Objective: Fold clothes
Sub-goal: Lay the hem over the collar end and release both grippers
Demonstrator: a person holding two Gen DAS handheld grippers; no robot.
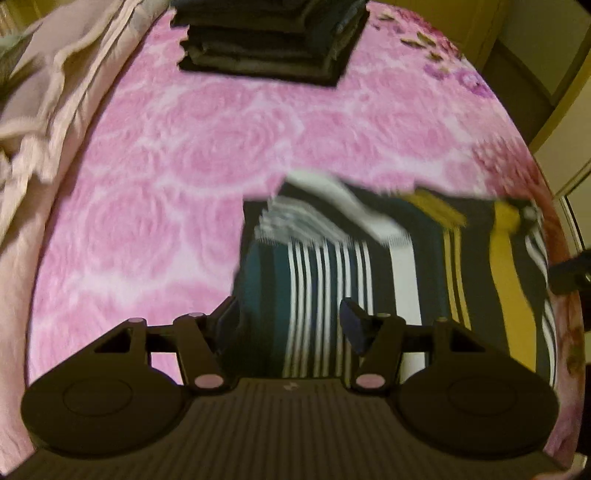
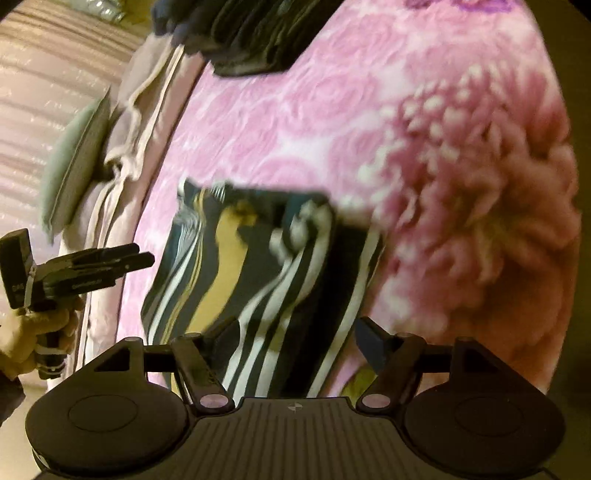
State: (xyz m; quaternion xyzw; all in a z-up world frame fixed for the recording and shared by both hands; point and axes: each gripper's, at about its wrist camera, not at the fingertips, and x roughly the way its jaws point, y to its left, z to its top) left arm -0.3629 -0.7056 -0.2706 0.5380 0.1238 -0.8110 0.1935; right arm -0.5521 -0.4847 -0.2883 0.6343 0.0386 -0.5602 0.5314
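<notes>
A striped garment (image 1: pixel 369 266), dark with white, teal and yellow stripes, lies folded on the pink floral bedspread (image 1: pixel 184 155). It also shows in the right wrist view (image 2: pixel 258 280). My left gripper (image 1: pixel 291 317) is open and hovers above the garment's near left part, holding nothing. My right gripper (image 2: pixel 299 339) is open above the garment's near edge, holding nothing. The left gripper also shows in the right wrist view (image 2: pixel 146 260), left of the garment, held in a hand. The image is motion-blurred.
A stack of folded dark clothes (image 1: pixel 269 40) sits at the far end of the bed, also in the right wrist view (image 2: pixel 255 33). A crumpled pale pink quilt (image 1: pixel 40 110) and a grey pillow (image 2: pixel 74 166) lie along the left side. The bed's right edge (image 1: pixel 554 206) is close.
</notes>
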